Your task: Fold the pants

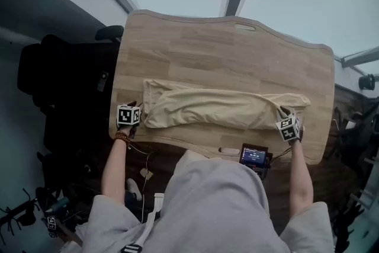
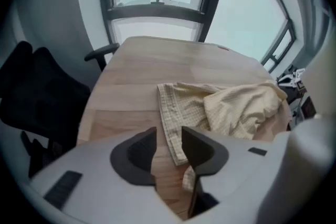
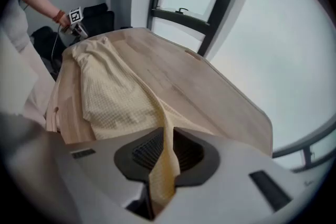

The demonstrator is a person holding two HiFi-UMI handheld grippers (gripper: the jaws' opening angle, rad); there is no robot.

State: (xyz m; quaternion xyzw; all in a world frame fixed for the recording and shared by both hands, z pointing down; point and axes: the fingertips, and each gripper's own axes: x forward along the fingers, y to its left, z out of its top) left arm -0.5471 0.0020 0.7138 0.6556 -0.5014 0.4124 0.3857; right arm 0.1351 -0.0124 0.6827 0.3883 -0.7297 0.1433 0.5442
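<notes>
Cream pants (image 1: 213, 108) lie in a long folded band across the wooden table (image 1: 237, 44), near its front edge.
The right gripper (image 3: 166, 153) is clamped on a strip of fabric at the band's right end. The left gripper (image 2: 168, 148) has its jaws apart, with the left-end corner lying between them on the table. Writing on a small lit screen (image 1: 254, 156) at the near edge is too small to read.

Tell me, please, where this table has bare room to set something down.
The far half of the wooden table, between the pants and the window-side edge, is bare. The near edge is crowded: the left gripper, the right gripper and a small screen device.
</notes>
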